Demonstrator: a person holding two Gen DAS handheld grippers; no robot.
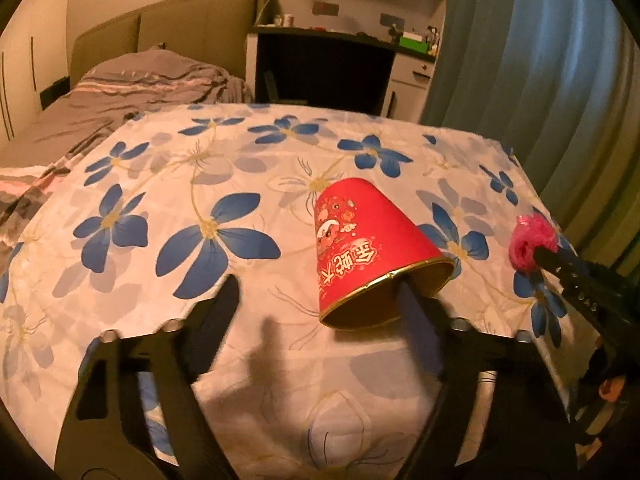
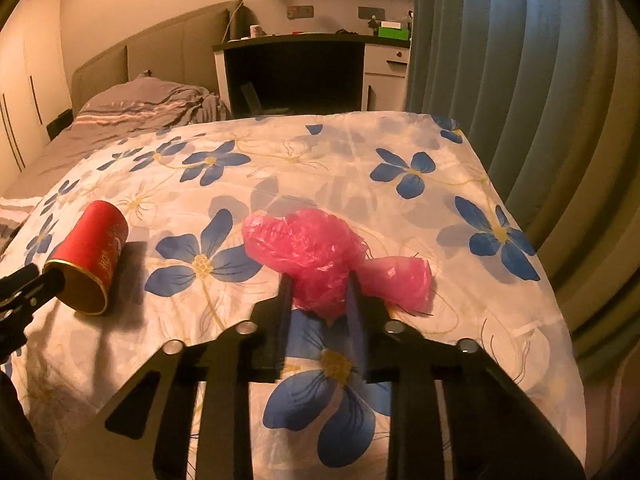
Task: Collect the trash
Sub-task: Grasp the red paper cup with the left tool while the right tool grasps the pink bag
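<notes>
Dim warm indoor light, soft shadows, fisheye-bent dark edges.

Right tongs (image 2: 318,300) pinch the pink plastic bag (image 2: 320,256) on the floral cloth (image 2: 400,140).

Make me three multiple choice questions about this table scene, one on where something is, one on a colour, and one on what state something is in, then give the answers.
1. Where does the red paper cup lie relative to the pink plastic bag, seen from the right wrist camera?
A. To its left
B. To its right
C. On top of it

2. What colour are the flowers on the tablecloth?
A. Green
B. Blue
C. Orange

3. How does the cup stand?
A. Upright, mouth up
B. Tipped on its side
C. Upside down on its rim

Answers:
1. A: the cup is near the left edge of that view, the bag at the centre between the fingers of the right gripper.
2. B: large blue petals on white cloth.
3. B: its gold-rimmed mouth faces sideways, with one finger of the left gripper inside it.
</notes>
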